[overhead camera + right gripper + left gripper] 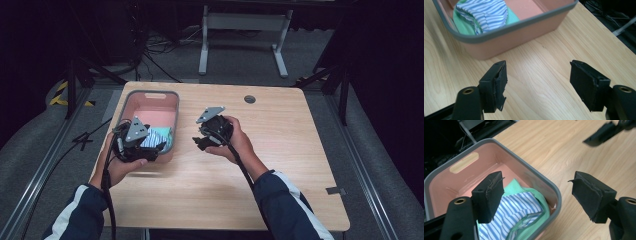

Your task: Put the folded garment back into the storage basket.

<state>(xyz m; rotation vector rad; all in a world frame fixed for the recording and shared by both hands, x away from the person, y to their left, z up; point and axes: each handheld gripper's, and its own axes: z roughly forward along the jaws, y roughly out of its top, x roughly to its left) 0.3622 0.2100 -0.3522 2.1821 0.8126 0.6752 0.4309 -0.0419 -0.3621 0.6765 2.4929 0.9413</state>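
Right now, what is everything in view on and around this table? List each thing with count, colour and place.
Bin: one, pink with a grey rim, on the table's left side.
Striped cloth: one, blue and white, in the bin's near end, on top of the green cloth.
Green cloth: one, light green, under the striped cloth in the bin.
Table: one, light wood, centre; a round grey cap sits near its far edge.
White frame: one, on the floor beyond the table.
Left gripper: one, black, jaws open over the bin's near end, nothing between them.
Right gripper: one, black, jaws open over bare table beside the bin, nothing between them.
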